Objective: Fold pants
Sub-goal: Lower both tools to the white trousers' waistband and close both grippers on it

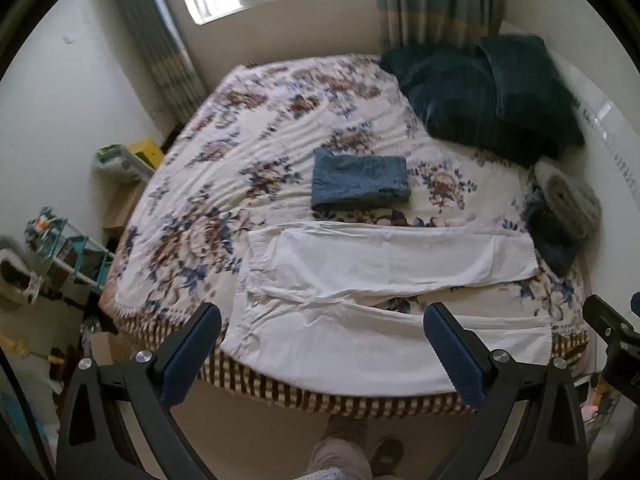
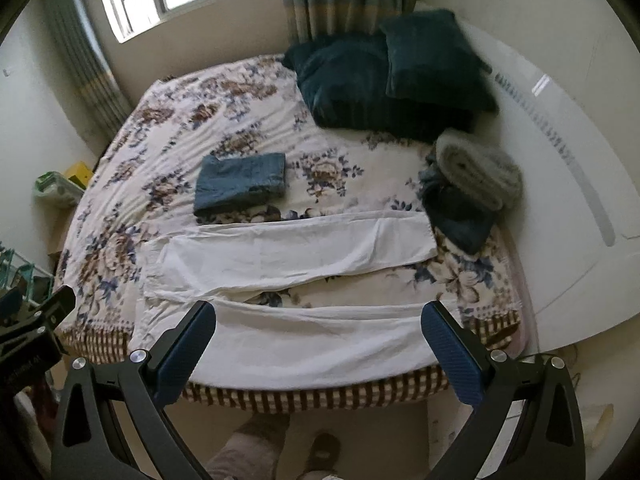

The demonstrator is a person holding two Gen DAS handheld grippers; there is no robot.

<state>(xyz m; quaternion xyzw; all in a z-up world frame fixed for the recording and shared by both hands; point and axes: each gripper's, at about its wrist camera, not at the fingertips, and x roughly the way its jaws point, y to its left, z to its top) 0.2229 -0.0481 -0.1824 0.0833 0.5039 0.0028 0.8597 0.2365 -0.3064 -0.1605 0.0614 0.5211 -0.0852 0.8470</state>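
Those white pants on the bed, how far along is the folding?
Done: one blue denim garment lies folded on the floral bedsheet. In hand: nothing; the left tool and right tool hover open above the bed edge. Left: the white cotton pants lie flat, legs spread apart, with every fold yet to make.

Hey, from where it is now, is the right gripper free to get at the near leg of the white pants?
Probably yes. The right gripper is open and holds nothing, and it hangs just above the near leg of the white pants, which lies flat at the bed edge. Nothing lies on that leg.
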